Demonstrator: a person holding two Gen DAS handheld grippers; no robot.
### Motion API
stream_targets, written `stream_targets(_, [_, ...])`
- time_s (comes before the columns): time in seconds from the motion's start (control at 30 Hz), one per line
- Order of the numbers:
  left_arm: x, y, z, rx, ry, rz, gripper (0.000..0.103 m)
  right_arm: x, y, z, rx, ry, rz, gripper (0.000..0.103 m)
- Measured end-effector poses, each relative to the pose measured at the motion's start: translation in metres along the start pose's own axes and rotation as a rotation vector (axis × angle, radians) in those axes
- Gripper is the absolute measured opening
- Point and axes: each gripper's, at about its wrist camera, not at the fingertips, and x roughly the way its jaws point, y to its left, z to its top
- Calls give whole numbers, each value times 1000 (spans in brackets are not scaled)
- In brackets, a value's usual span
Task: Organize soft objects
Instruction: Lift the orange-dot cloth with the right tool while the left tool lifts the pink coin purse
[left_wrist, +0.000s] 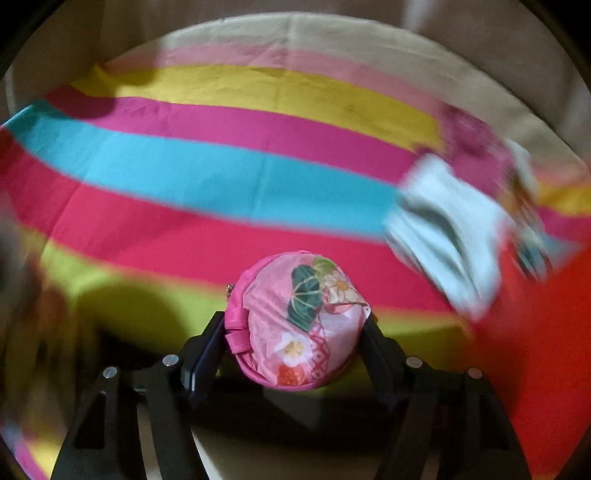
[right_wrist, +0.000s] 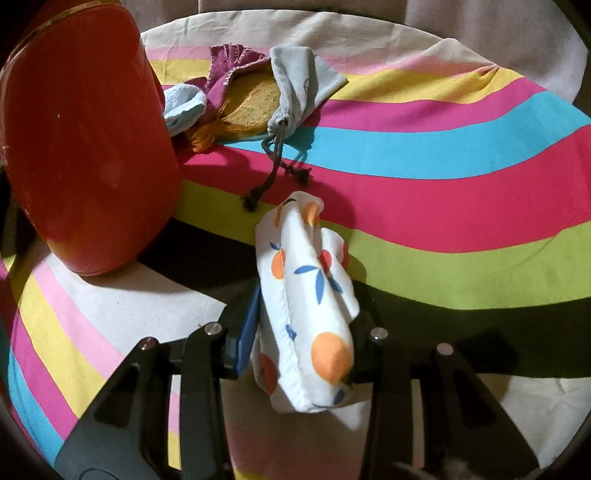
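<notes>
Meanwhile, each gripper carries one soft item above the striped cloth (right_wrist: 443, 155).

Between the fingers of the left gripper (left_wrist: 295, 332) sits a round pink floral pouch (left_wrist: 295, 321), both pads pressing its sides at a medium-wide spread; the grip across its widest part probably keeps the slippery fabric from rolling out. Ahead and to that gripper's right lies a blurred pale blue cloth (left_wrist: 443, 236). The right gripper (right_wrist: 306, 325) is closed fairly narrowly on a white pouch with an orange fruit print (right_wrist: 310, 295), which pokes forward past the fingertips. Ahead and to its left stands a red container (right_wrist: 85, 140), likely the destination, with a grey drawstring bag (right_wrist: 299, 85) and more cloths heaped just beyond it.
</notes>
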Motion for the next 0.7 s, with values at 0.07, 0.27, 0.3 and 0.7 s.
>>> stream_targets(0.07, [-30, 0, -31, 10, -22, -2, 70, 0, -1, -1, 1, 0, 1, 41])
stream_targets(0.27, [-104, 0, -115, 29, -47, 26, 70, 0, -2, 0, -1, 1, 1, 41])
stream_targets(0.3, [-110, 1, -120, 24, -45, 24, 70, 0, -1, -1, -1, 1, 0, 41])
stream_targets(0.7, [-103, -2, -129, -10, -9, 37, 70, -1, -7, 0, 17, 1, 14, 42])
